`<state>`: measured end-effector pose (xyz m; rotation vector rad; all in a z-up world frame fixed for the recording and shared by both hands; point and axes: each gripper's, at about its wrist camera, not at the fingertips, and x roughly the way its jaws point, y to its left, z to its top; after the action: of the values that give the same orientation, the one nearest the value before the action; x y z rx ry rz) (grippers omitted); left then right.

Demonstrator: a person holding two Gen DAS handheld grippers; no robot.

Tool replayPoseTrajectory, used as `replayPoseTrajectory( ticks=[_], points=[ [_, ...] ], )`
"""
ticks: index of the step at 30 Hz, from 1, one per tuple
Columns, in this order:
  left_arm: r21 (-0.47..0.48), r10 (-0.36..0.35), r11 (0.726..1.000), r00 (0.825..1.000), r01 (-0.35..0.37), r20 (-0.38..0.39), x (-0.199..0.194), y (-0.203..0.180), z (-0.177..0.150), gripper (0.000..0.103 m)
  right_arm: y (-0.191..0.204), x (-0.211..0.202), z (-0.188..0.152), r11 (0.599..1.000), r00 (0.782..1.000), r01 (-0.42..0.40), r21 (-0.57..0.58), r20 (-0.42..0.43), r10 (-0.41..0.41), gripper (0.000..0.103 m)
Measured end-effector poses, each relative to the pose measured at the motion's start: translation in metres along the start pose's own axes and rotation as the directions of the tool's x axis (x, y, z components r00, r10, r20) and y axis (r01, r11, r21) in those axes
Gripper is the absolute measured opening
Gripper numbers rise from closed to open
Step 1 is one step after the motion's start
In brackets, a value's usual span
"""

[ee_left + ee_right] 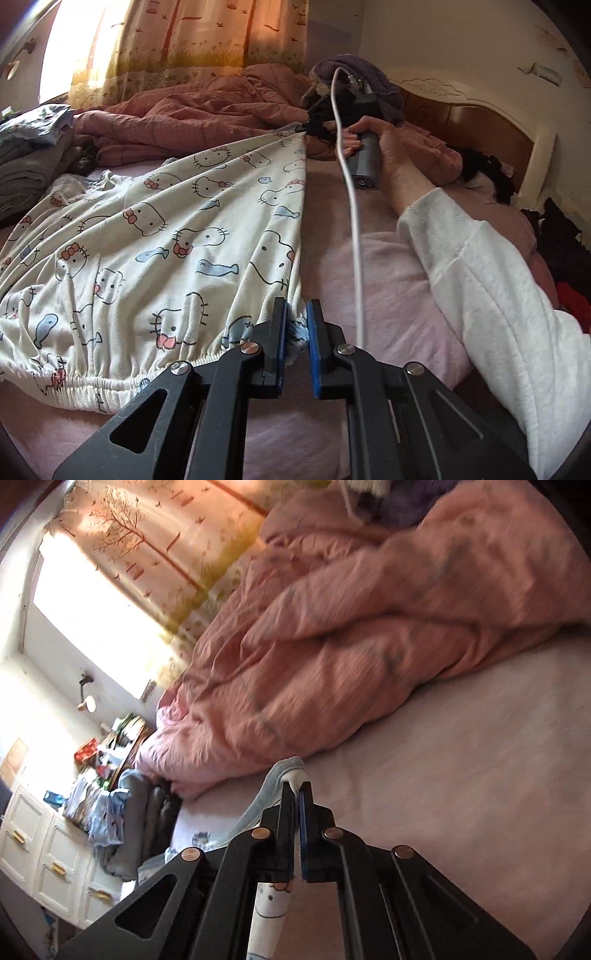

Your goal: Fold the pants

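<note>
White pants (155,240) with a cat and fish print are stretched over the pink bed sheet (388,288). My left gripper (296,325) is shut on the elastic waistband at the near edge. My right gripper (314,127), held by a hand in a white sleeve, grips the far end of the pants and pulls the cloth taut. In the right wrist view my right gripper (296,788) is shut on a bunched white and blue cuff (288,770) of the pants, which hang below the fingers.
A rumpled pink quilt (177,110) lies along the far side of the bed and fills the right wrist view (351,620). Folded grey clothes (26,158) are stacked at the left. A headboard (480,125) and dark clothes (561,243) are at the right. White cabinets (48,856) stand beside the bed.
</note>
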<state>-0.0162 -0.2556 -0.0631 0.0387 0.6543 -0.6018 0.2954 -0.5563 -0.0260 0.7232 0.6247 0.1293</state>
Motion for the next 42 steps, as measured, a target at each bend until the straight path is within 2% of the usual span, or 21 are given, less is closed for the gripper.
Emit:
replayPoseTrajectory(
  ticks=[4, 7, 11, 13, 14, 15, 16, 17, 18, 20, 22, 24, 25, 27, 29, 32, 34, 35, 36, 38, 42],
  points=[
    [0.036, -0.062, 0.997, 0.998, 0.062, 0.015, -0.01, -0.022, 0.003, 0.009, -0.007, -0.043, 0.021, 1.0, 0.995, -0.001, 0.002, 0.1, 0.0, 0.001],
    [0.016, -0.135, 0.991, 0.991, 0.135, -0.017, -0.008, -0.022, 0.004, 0.009, -0.014, -0.066, 0.033, 1.0, 0.989, 0.01, -0.006, 0.145, -0.01, 0.001],
    [0.055, -0.056, 0.997, 0.996, 0.06, -0.076, 0.011, -0.025, -0.011, 0.011, -0.039, -0.035, 0.03, 0.998, 0.998, 0.059, 0.038, 0.002, -0.059, 0.001],
    [0.083, -0.038, 0.996, 0.998, 0.042, -0.049, 0.009, -0.028, -0.017, 0.014, -0.056, -0.007, 0.02, 0.988, 0.985, 0.146, 0.057, -0.101, -0.14, 0.002],
    [0.115, -0.02, 0.993, 0.999, 0.024, -0.034, 0.005, -0.032, -0.019, 0.018, -0.063, 0.006, 0.015, 0.98, 0.972, 0.189, 0.056, -0.15, -0.178, 0.002],
    [0.145, -0.003, 0.989, 1.0, 0.006, -0.022, 0.001, -0.035, -0.02, 0.03, -0.067, 0.012, 0.012, 0.979, 0.968, 0.196, 0.057, -0.169, -0.184, 0.002],
    [0.156, -0.005, 0.988, 1.0, 0.006, -0.012, -0.003, -0.035, -0.021, 0.037, -0.069, 0.008, 0.013, 0.982, 0.974, 0.177, 0.068, -0.153, -0.165, 0.003],
    [0.161, 0.004, 0.987, 1.0, -0.003, -0.001, -0.007, -0.034, -0.022, 0.047, -0.069, 0.001, 0.016, 0.984, 0.981, 0.154, 0.085, -0.131, -0.142, 0.008],
    [0.168, 0.017, 0.986, 1.0, -0.018, 0.007, -0.011, -0.033, -0.022, 0.049, -0.068, -0.009, 0.02, 0.987, 0.989, 0.123, 0.099, -0.092, -0.114, 0.015],
    [0.185, 0.037, 0.982, 0.999, -0.039, 0.015, -0.019, -0.026, -0.02, 0.051, -0.068, -0.032, 0.025, 0.99, 0.995, 0.093, 0.104, 0.011, -0.094, 0.061],
    [0.186, 0.054, 0.981, 0.998, -0.057, 0.02, -0.029, -0.015, -0.012, 0.06, -0.068, -0.048, 0.028, 0.994, 0.996, 0.062, 0.092, 0.058, -0.068, 0.063],
    [0.175, 0.082, 0.981, 0.996, -0.085, 0.022, -0.042, 0.002, 0.001, 0.076, -0.07, -0.058, 0.032, 0.995, 0.997, -0.021, 0.099, 0.07, 0.014, 0.063],
    [0.174, 0.089, 0.981, 0.996, -0.091, 0.02, -0.048, 0.011, 0.006, 0.077, -0.07, -0.06, 0.033, 0.994, 0.996, -0.048, 0.1, 0.076, 0.04, 0.063],
    [0.207, 0.118, 0.971, 0.993, -0.119, 0.02, -0.056, 0.026, 0.021, 0.077, -0.067, -0.061, 0.035, 0.997, 0.998, -0.019, 0.08, 0.064, 0.014, 0.063],
    [0.246, 0.197, 0.947, 0.978, -0.208, 0.067, -0.057, 0.039, 0.048, 0.077, -0.062, -0.054, 0.033, 0.998, 0.998, 0.043, 0.049, 0.049, -0.045, 0.063],
    [0.201, 0.249, 0.942, 0.961, -0.269, 0.117, -0.035, 0.067, 0.106, 0.075, -0.051, -0.047, 0.021, 0.991, 0.991, 0.135, -0.003, 0.004, -0.135, 0.063],
    [0.167, 0.234, 0.956, 0.969, -0.243, 0.073, 0.002, 0.09, 0.148, 0.067, -0.048, -0.044, 0.017, 0.984, 0.985, 0.174, -0.031, -0.006, -0.174, 0.062],
    [0.186, 0.193, 0.964, 0.981, -0.191, 0.009, 0.032, 0.101, 0.167, 0.065, -0.047, -0.042, 0.015, 0.982, 0.983, 0.183, -0.044, -0.012, -0.184, 0.062],
    [0.192, 0.162, 0.97, 0.986, -0.152, -0.039, 0.058, 0.11, 0.182, 0.054, -0.046, -0.04, 0.014, 0.98, 0.982, 0.189, -0.055, -0.019, -0.19, 0.061],
    [0.181, 0.168, 0.972, 0.98, -0.148, -0.103, 0.108, 0.122, 0.201, 0.039, -0.044, -0.041, 0.013, 0.978, 0.98, 0.196, -0.068, -0.019, -0.198, 0.061],
    [0.06, 0.05, 0.997, 0.984, -0.041, -0.169, 0.179, 0.143, 0.226, 0.035, -0.048, -0.046, 0.012, 0.981, 0.982, 0.187, -0.054, -0.02, -0.188, 0.061]
  ],
)
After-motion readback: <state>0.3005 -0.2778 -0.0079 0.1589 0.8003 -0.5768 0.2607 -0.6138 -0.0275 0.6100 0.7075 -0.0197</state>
